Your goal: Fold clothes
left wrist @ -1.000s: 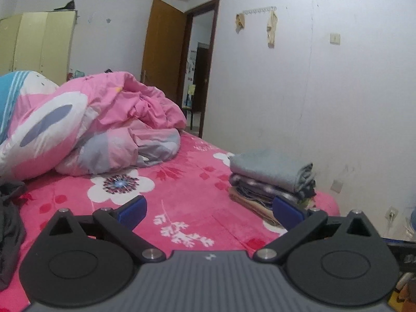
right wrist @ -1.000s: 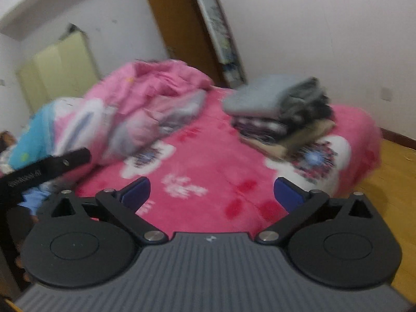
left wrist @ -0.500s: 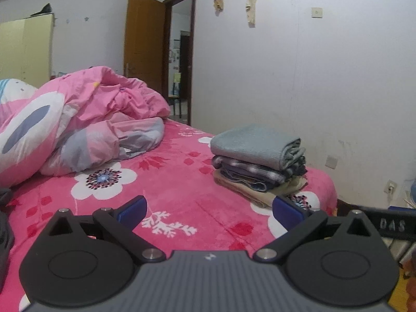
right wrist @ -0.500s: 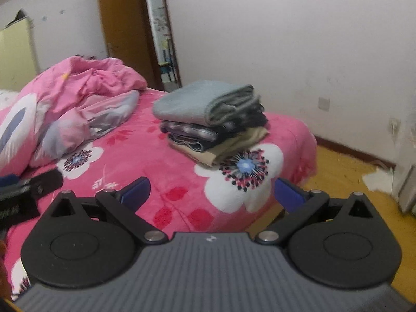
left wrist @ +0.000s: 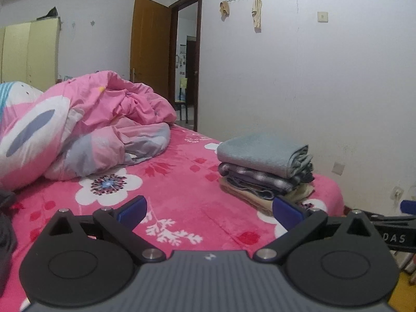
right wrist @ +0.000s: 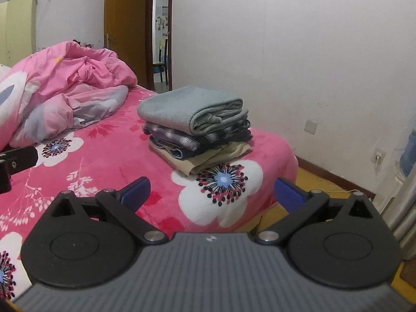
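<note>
Stack of folded clothes [right wrist: 193, 127] sits near the bed [right wrist: 109, 156] foot corner, apparently parked clear of the working area, while left gripper [left wrist: 209, 209] and right gripper [right wrist: 212, 191] hover empty, fingers spread wide, likely between garments.

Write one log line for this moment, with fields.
left tool: open, empty | right tool: open, empty | folded clothes stack, grey on top: on pink flowered bed
</note>
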Available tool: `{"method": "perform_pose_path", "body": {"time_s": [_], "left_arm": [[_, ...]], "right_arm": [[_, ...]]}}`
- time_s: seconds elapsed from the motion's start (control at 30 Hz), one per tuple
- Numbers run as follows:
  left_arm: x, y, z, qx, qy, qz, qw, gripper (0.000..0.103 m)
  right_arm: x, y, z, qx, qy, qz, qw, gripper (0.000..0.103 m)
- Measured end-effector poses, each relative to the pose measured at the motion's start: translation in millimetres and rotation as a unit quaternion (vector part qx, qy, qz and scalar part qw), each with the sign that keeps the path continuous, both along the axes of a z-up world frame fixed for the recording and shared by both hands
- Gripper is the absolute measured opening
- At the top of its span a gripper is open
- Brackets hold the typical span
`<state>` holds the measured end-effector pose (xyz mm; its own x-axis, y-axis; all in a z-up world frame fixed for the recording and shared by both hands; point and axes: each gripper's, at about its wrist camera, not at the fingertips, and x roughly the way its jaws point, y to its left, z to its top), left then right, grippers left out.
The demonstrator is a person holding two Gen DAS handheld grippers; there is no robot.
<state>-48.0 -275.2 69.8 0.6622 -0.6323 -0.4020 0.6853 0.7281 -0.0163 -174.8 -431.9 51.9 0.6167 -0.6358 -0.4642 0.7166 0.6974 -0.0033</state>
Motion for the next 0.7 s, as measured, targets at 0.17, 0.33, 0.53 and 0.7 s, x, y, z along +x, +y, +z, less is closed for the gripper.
{"method": "perform_pose_path", "body": {"time_s": [0.17, 0.33, 0.53, 0.7], "left_arm": [[2.2, -4.2, -4.3, 0.014, 0.014, -0.006, 0.9998, 0.103], [8.9, -2.4, -10.1, 0.009, 0.032, -0.003, 0.9994, 0.103], [15.7, 1.9, -15.3, 0.017, 0.041, -0.007, 0.9990, 0.103], [26.2, 7.3, -22.5, 0.005, 0.080, -0.018, 0.9966, 0.103]], "right_arm": [[7.9, -5.5, -4.8, 0.042, -0.007, 0.011, 0.999, 0.102], [16.5, -5.9, -9.0, 0.049, 0.000, 0.006, 0.999, 0.102], [26.8, -2.7, -10.7, 0.045, 0.016, -0.003, 0.999, 0.102], [33.2, 5.8, -11.3, 0.039, 0.026, -0.024, 0.999, 0.102]]}}
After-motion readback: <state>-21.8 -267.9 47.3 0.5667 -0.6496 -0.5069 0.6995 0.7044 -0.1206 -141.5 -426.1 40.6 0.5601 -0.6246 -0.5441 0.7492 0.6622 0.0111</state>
